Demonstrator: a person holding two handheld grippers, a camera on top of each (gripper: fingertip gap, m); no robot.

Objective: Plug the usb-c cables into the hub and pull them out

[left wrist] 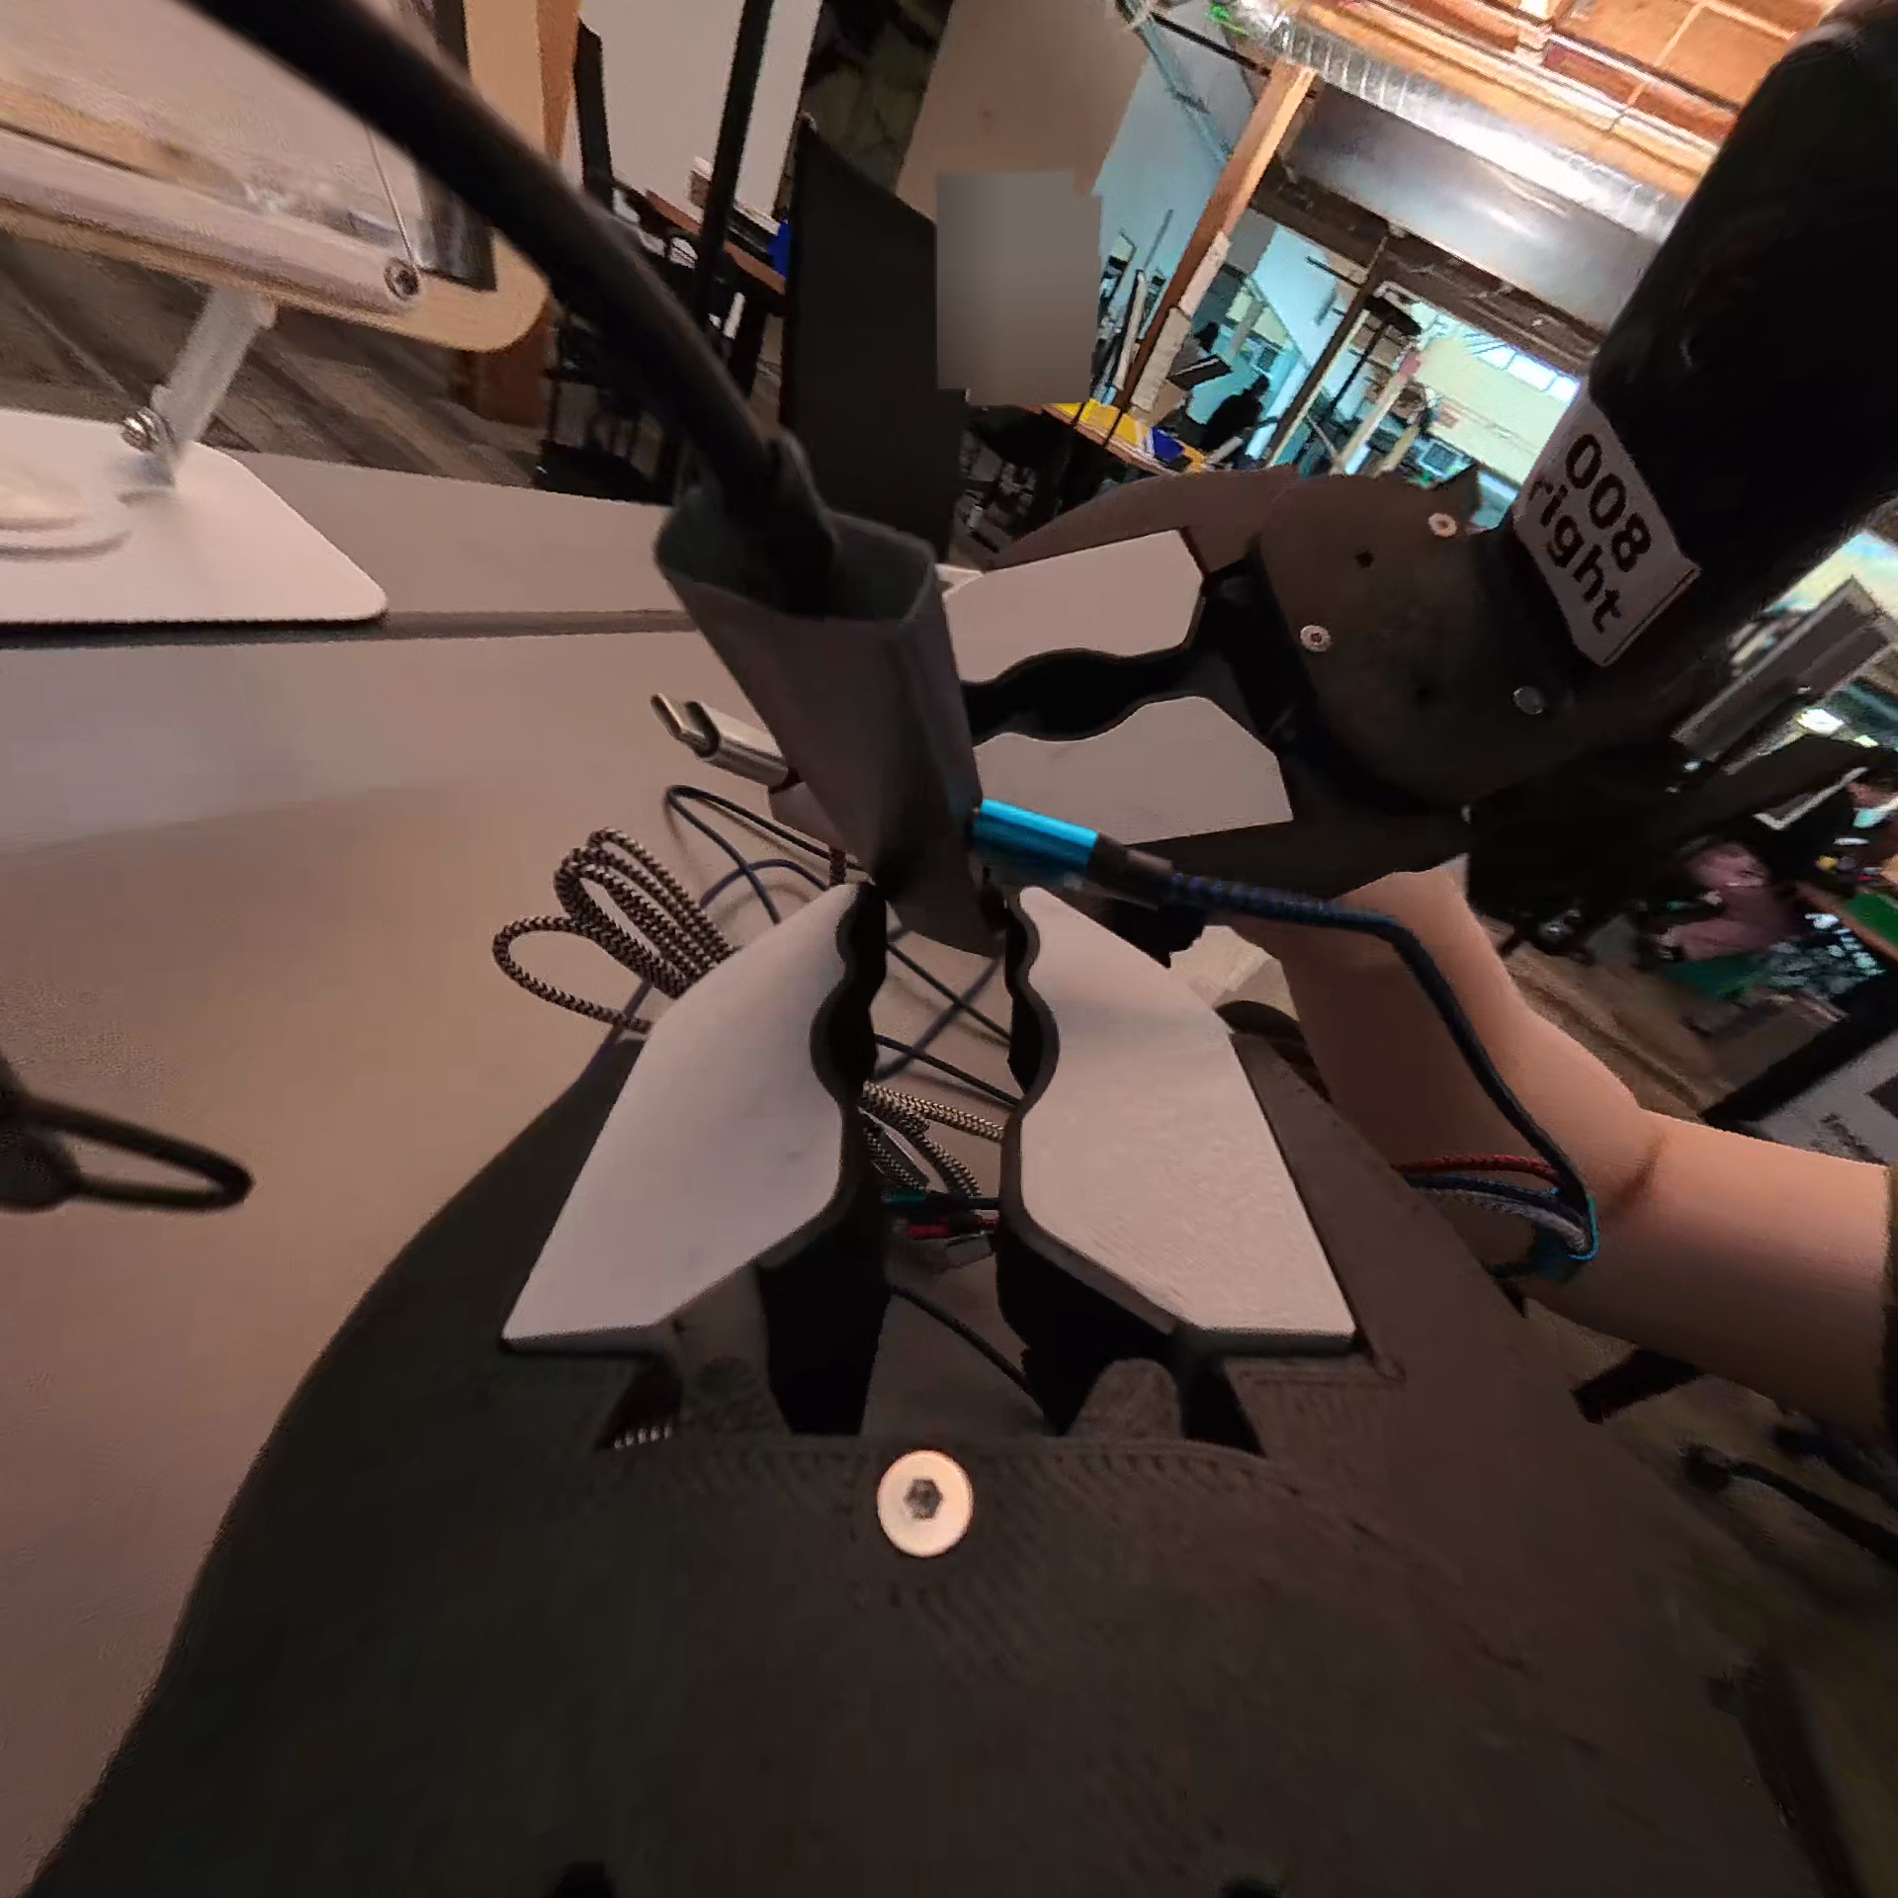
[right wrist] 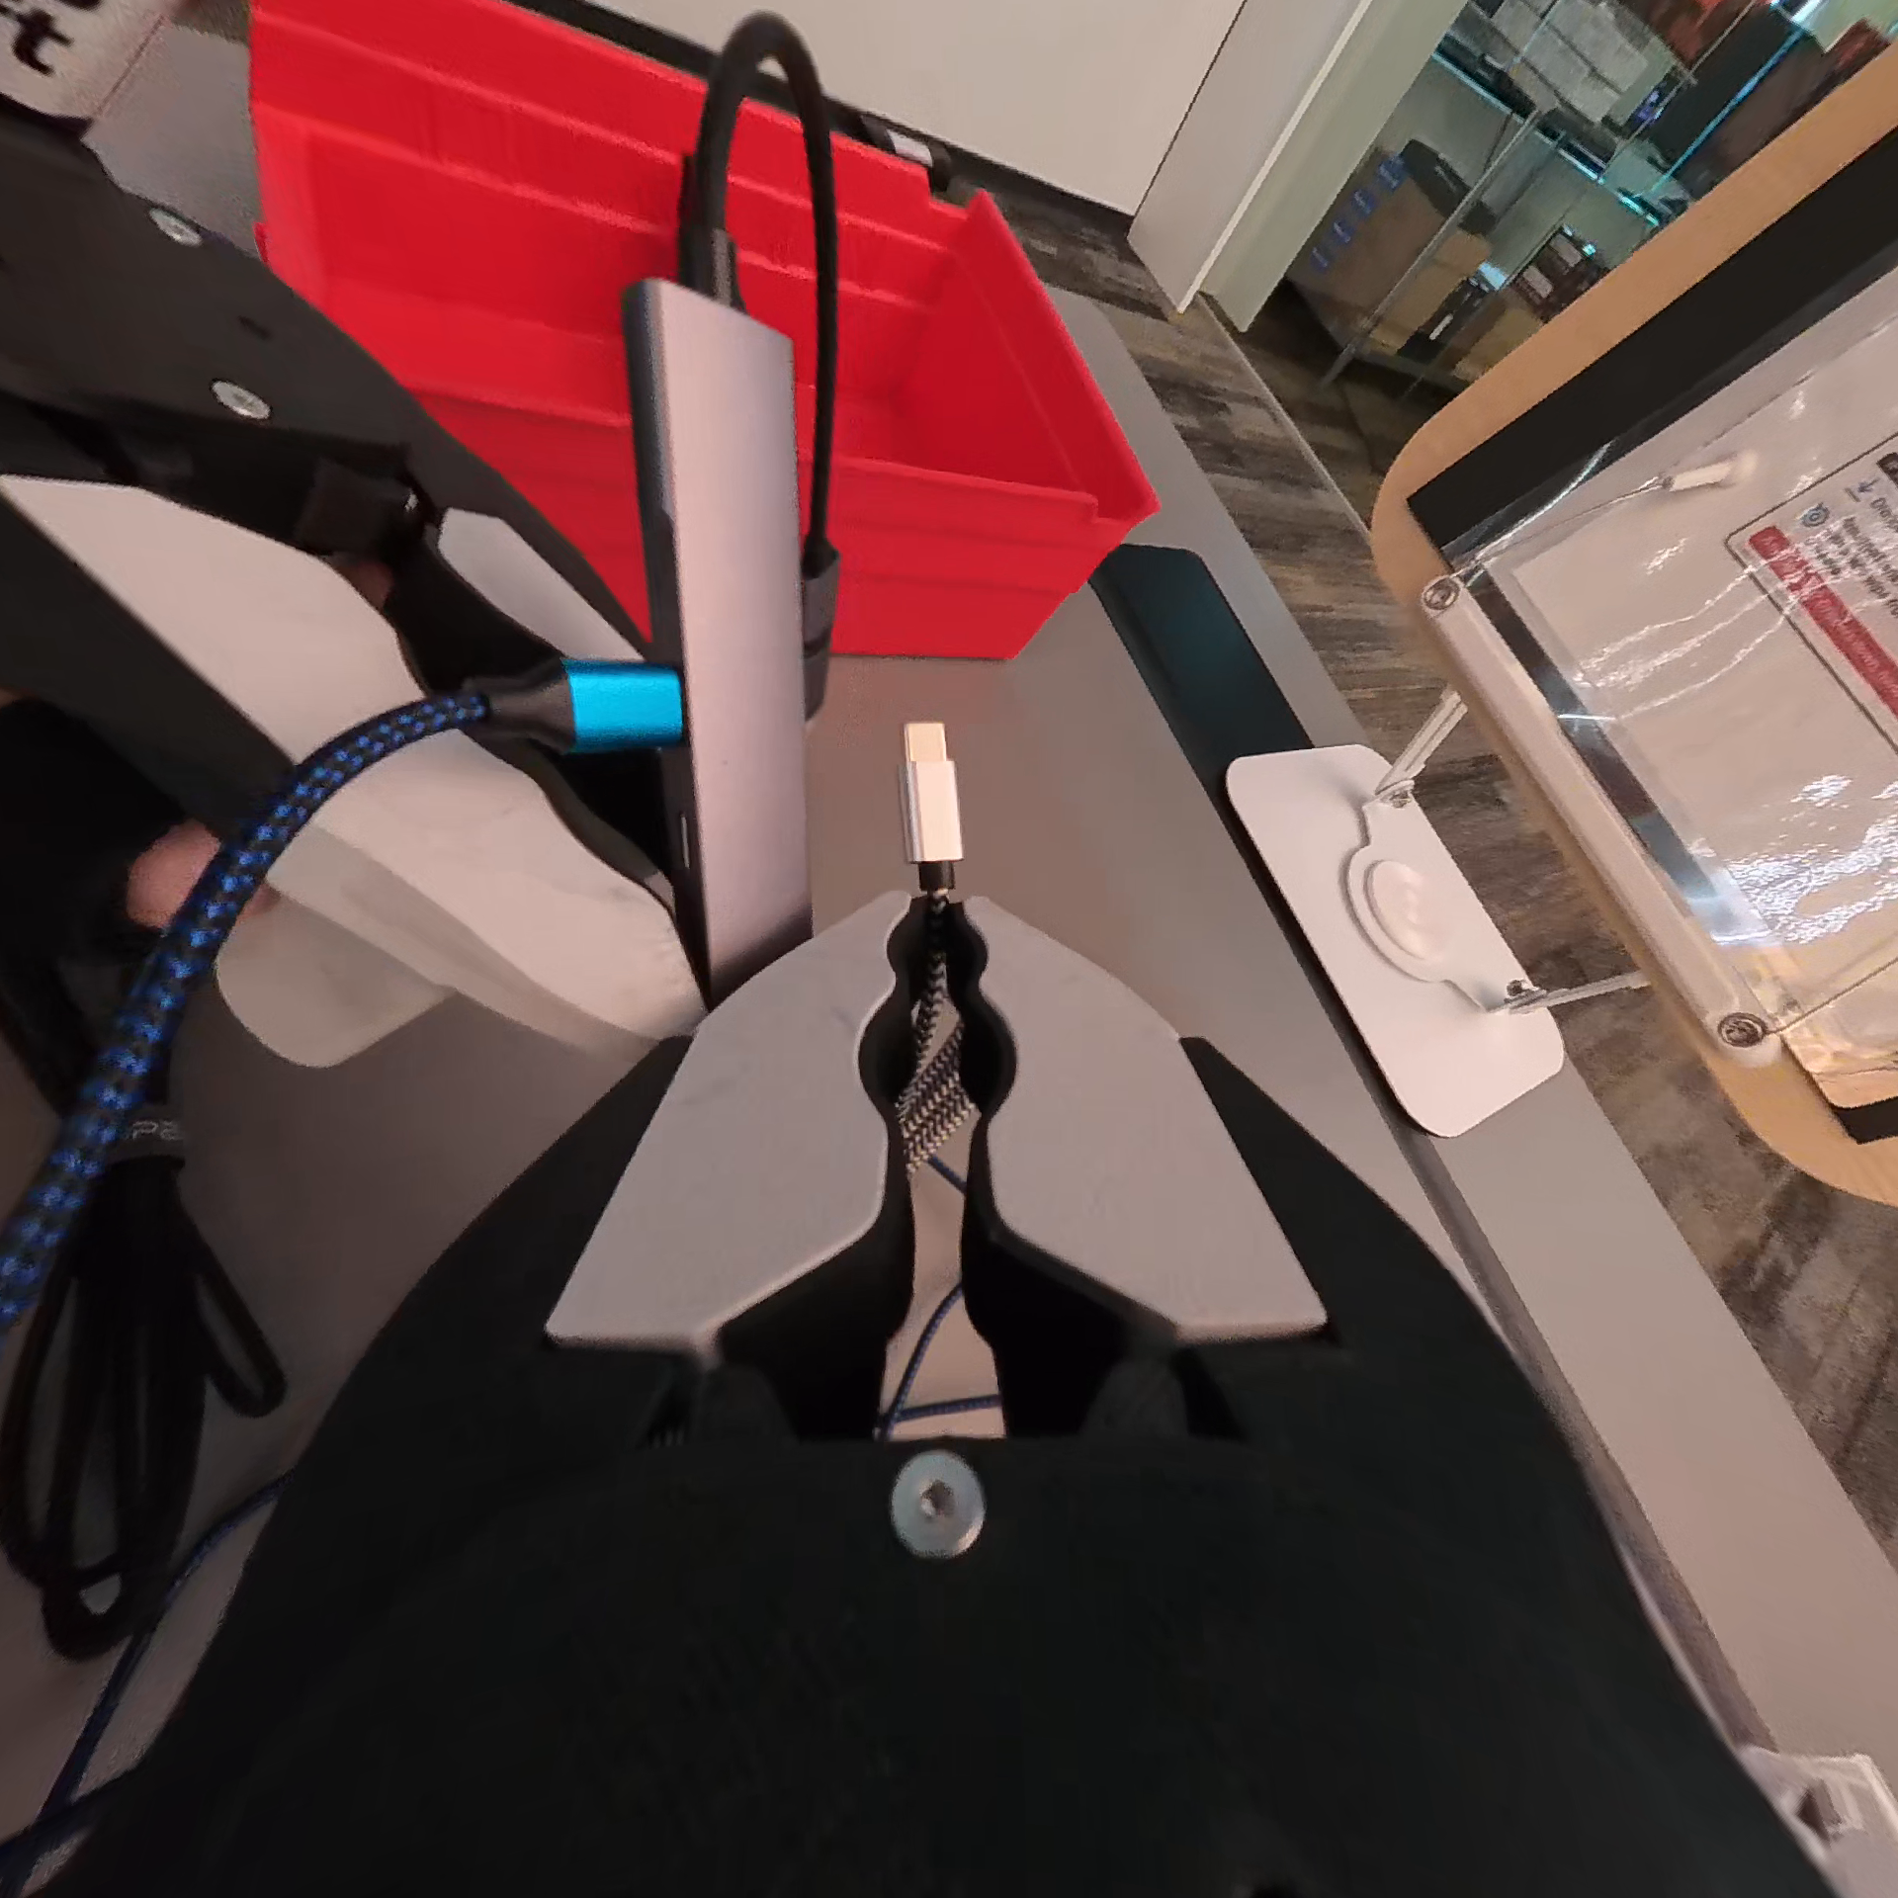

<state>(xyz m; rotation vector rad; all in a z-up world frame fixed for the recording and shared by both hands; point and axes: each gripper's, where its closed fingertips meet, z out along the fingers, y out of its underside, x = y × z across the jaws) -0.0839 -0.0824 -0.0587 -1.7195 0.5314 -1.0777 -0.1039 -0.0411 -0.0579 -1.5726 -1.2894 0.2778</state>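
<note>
The grey hub (left wrist: pixel 852 709) stands upright above the table, its black lead (left wrist: pixel 575 236) rising from the top. My left gripper (left wrist: pixel 929 914) is shut on the hub's lower end. A blue USB-C plug (left wrist: pixel 1032 842) on a blue braided cable (left wrist: pixel 1335 919) sits in the hub's side. My right gripper (right wrist: pixel 937 904) is shut on a black-and-white braided cable (right wrist: pixel 929 1078) just behind its silver plug (right wrist: pixel 929 791). That plug is free in the air beside the hub (right wrist: pixel 734 616), on the face opposite the blue plug (right wrist: pixel 621 709). The right gripper (left wrist: pixel 986 709) also shows behind the hub.
A red bin (right wrist: pixel 616 308) stands behind the hub. A white stand base (right wrist: pixel 1387 924) carries an acrylic sign holder (right wrist: pixel 1695 770) at the table's edge. Coiled braided cable (left wrist: pixel 627 924) lies on the grey table (left wrist: pixel 308 924). A person's forearm (left wrist: pixel 1438 1078) reaches in from the right. My right fingertips sit around 4 centimeters from my left ones.
</note>
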